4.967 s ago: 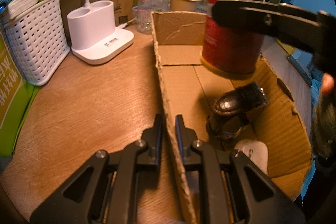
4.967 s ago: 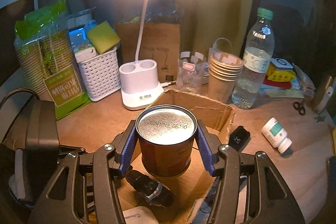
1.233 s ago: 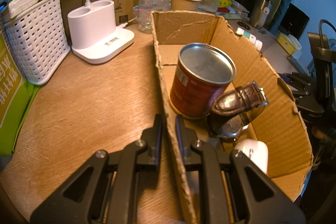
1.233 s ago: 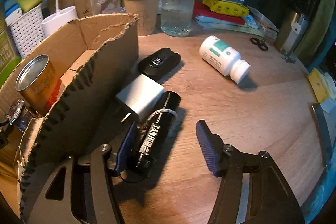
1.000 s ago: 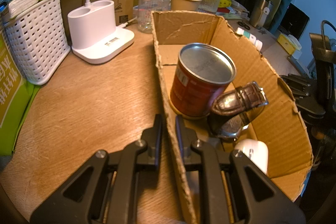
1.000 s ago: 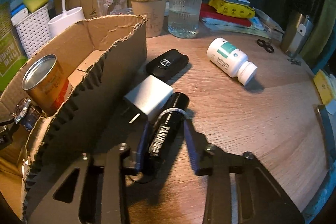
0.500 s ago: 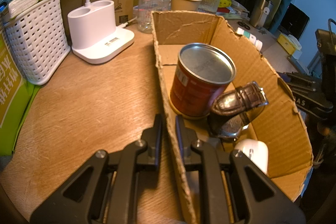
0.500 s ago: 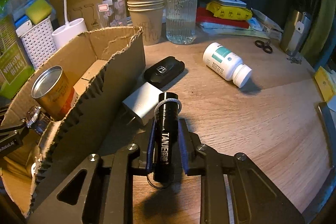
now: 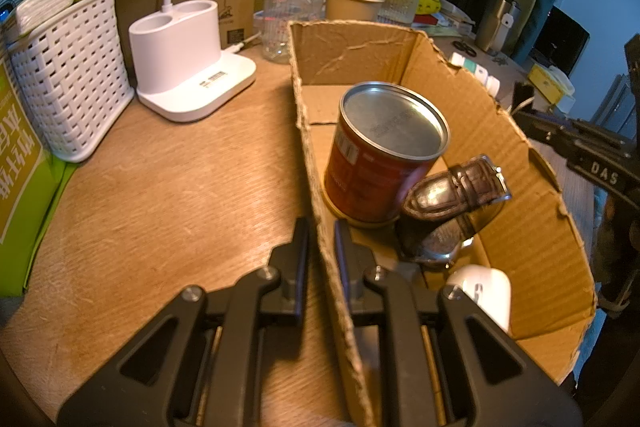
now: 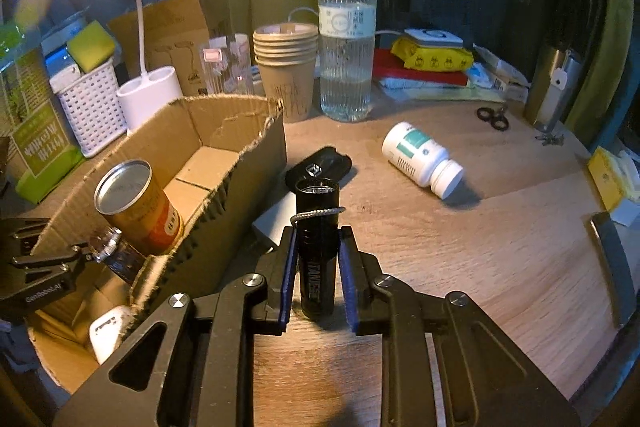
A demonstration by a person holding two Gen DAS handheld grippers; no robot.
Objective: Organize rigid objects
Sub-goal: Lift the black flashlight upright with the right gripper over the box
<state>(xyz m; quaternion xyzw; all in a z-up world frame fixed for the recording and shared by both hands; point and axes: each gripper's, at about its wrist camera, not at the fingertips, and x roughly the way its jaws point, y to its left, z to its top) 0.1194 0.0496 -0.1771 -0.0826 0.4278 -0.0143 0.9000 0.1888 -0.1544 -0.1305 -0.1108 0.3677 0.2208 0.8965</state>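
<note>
Right tool [image 10: 318, 267] pinches a black flashlight [image 10: 317, 235] between its blue pads, lifted above the wooden bench [image 10: 500, 247], just right of the cardboard box [image 10: 244, 163]. Left tool [image 9: 320, 247] is pressed onto the box's left wall [image 9: 316, 163], one finger on each side. Inside the box: a red tin can [image 9: 380, 155] standing upright, a brown-strapped watch [image 9: 452, 199] touching it, and a white object [image 9: 480, 291] nearest the camera. A white pill bottle [image 10: 422, 159] and black key fob [image 10: 320, 163] lie on the bench.
</note>
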